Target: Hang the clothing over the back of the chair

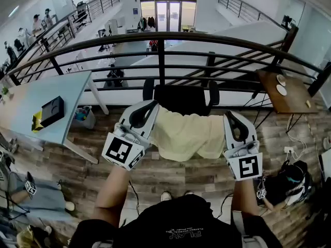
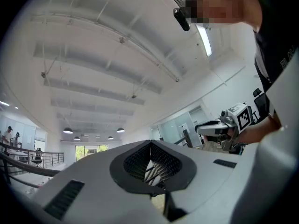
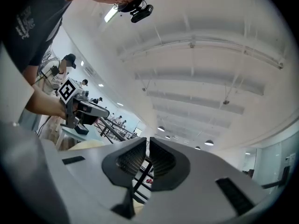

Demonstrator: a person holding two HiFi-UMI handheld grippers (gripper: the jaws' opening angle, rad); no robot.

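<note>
Railing (image 1: 161,37) runs across the top, with a light blue table (image 1: 51,94) on the left. The black chair (image 1: 181,99) stands just in front of the railing, its back toward the person. The pale yellow clothing (image 1: 189,133) is stretched flat in the air between both tools, over the chair's near side and not draped on the back. The left gripper (image 1: 149,107) is clamped tight on the cloth's left edge. The right gripper (image 1: 231,118) pinches the right edge, with only a sliver of gap between its jaws.
</note>
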